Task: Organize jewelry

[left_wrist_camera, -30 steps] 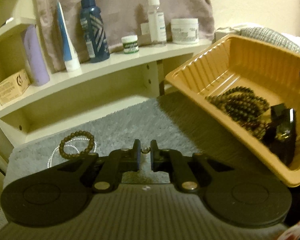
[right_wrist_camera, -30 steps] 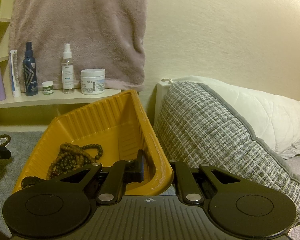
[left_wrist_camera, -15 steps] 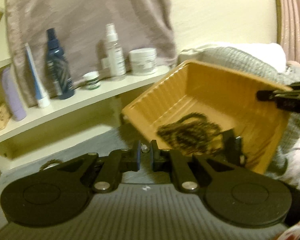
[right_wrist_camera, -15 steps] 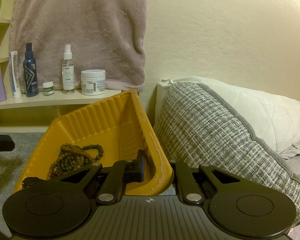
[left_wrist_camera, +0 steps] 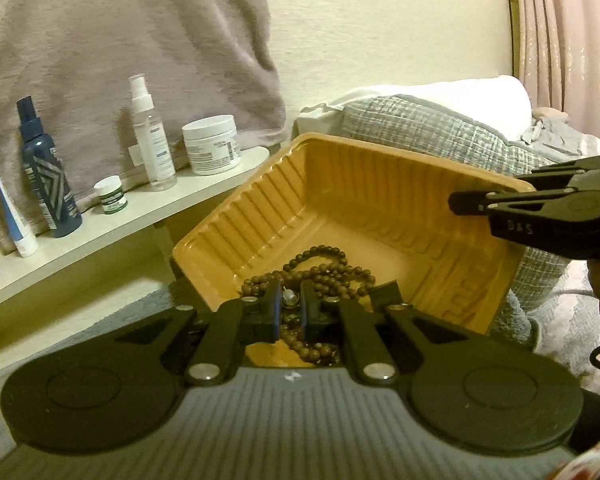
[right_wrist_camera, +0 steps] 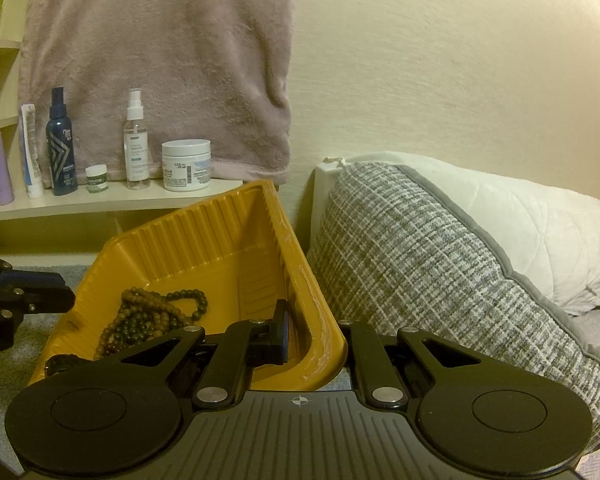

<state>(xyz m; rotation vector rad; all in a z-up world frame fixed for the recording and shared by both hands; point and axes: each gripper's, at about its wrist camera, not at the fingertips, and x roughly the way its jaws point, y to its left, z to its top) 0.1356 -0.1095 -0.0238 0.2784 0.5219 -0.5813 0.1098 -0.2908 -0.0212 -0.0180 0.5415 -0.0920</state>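
Observation:
A tilted yellow plastic tray holds a pile of brown bead bracelets. My left gripper is shut on a small clear bead piece and hovers over the tray's near edge, above the beads. My right gripper is shut on the tray's rim and holds the tray lifted and tilted; it shows from the side in the left wrist view. The tray and beads also show in the right wrist view, with the left gripper at the tray's left side.
A cream shelf behind carries a dark blue bottle, a spray bottle, a white jar, a small green jar and a tube. A pink towel hangs above. A grey woven cushion and white pillow lie right.
My left gripper swung right from the grey mat, carrying the small clear piece, and now sits over the tray. The bracelets on the mat have left its view. The right gripper held still.

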